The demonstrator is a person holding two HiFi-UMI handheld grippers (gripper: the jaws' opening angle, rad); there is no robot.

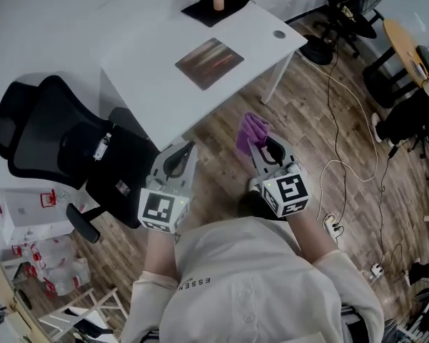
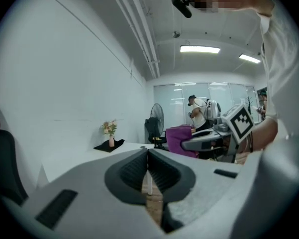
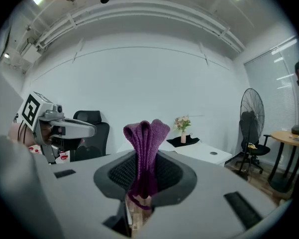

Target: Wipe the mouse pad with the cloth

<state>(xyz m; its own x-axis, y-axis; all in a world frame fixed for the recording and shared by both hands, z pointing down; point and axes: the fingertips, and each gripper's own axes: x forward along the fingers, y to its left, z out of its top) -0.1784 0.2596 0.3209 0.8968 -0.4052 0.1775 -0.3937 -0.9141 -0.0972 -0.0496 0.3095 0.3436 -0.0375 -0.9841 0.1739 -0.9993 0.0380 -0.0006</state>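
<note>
While between right tongs (image 3: 145,159), cloth (image 3: 148,132) upright.

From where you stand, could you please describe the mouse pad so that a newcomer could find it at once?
Find the white table beside the black office chair. Near its middle lies the mouse pad, a flat rectangle. Unlike the plain black mat under the flower vase at the far edge, it is brown with reddish streaks.

The head view looks steeply down from above onto the left hand-held gripper (image 1: 189,148), the right hand-held gripper (image 1: 257,147) and the desk (image 1: 150,48) beyond. Each gripper view sits close behind its own jaws, facing level across the room; both share the flower vase (image 2: 111,141).
</note>
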